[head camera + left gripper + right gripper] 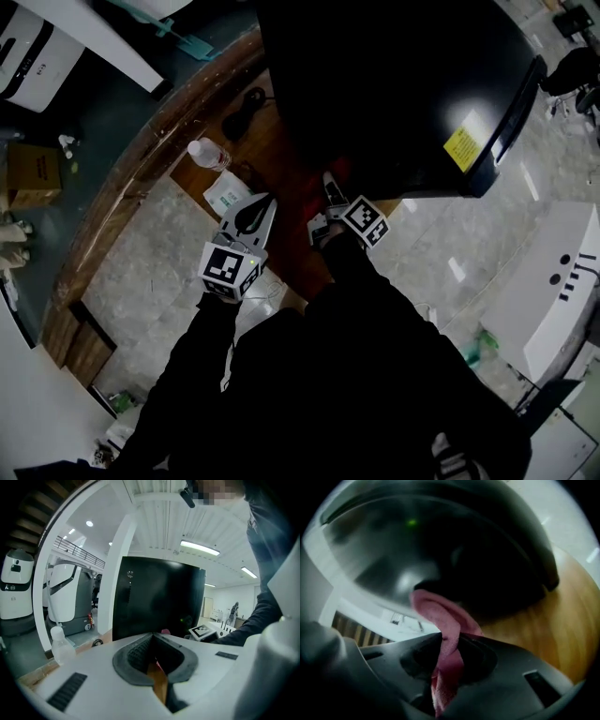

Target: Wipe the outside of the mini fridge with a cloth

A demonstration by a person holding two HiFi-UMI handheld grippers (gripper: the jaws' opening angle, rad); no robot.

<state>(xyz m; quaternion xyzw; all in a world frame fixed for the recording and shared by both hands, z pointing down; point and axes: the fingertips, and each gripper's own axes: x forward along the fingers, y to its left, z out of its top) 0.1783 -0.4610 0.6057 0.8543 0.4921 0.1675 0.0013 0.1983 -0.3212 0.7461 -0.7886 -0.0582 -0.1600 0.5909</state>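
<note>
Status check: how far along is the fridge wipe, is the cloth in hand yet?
Done: the pink cloth is pinched in the right gripper. In hand: its free end curls toward the lower side of the black mini fridge, above the wooden table; actual contact can't be confirmed. The left gripper is shut, empty and held back from the fridge. Left: the wiping itself; no face shows signs of being wiped.

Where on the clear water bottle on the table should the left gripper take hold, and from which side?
Probably the bottle's body below the cap, jaws level, coming in from the person's side. It stands upright with a round wall, and the mini fridge stands to its right, so that approach looks clear. The left gripper is shut and would have to open first.
</note>
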